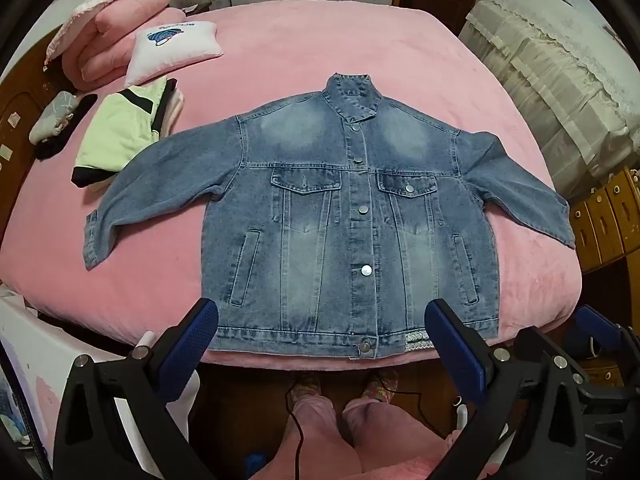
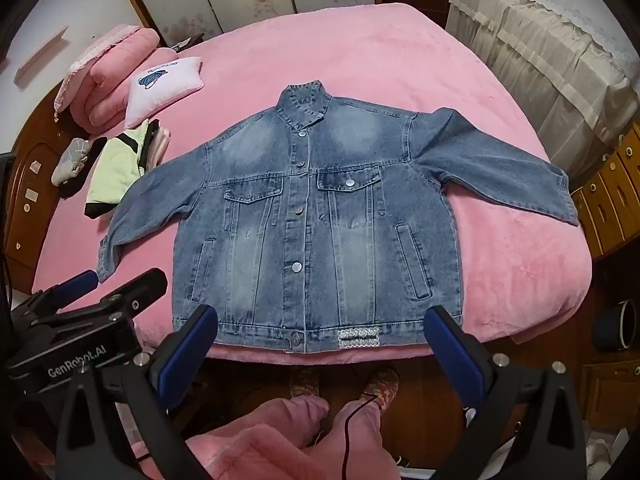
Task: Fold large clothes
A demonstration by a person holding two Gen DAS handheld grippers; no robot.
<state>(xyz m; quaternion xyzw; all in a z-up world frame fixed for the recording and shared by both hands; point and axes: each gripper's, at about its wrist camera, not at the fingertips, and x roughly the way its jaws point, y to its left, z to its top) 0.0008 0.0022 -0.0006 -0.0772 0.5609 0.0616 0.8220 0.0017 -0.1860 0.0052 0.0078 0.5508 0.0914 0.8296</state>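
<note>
- Denim jacket (image 1: 352, 216) lies face up and spread flat on the pink bed (image 1: 280, 40), buttoned down the front, collar at the far end, both sleeves angled outward. Its hem sits at the near edge of the bed, directly ahead of and between both sets of jaws.
- Left gripper (image 1: 320, 344): jaws stand fully apart, nothing between them, no contact with the cloth. The hem's bottom button (image 1: 365, 346) sits roughly centred in the gap.
- Right gripper (image 2: 320, 344): jaws likewise wide apart and empty, above the hem. The woven label (image 2: 357, 337) lies in the gap, slightly toward the right jaw.
- Folding not yet begun, judged from the flat lay.
- Handling, as assessed: denim is thick, fairly heavy and moderately stiff; it should hold a crease line but resist bunching. Not fragile, not slippery. Metal buttons and doubled seams add bulk.
- Suggested hold: a sleeve cuff or the outer shoulder seam on each side, beyond the outer jaw of each gripper; a single-layer edge would be easier than the thick placket.
- Folded pale-green garment (image 1: 124, 128) lies beyond the left jaw, touching or just beside the left sleeve; contact cannot be confirmed.
</note>
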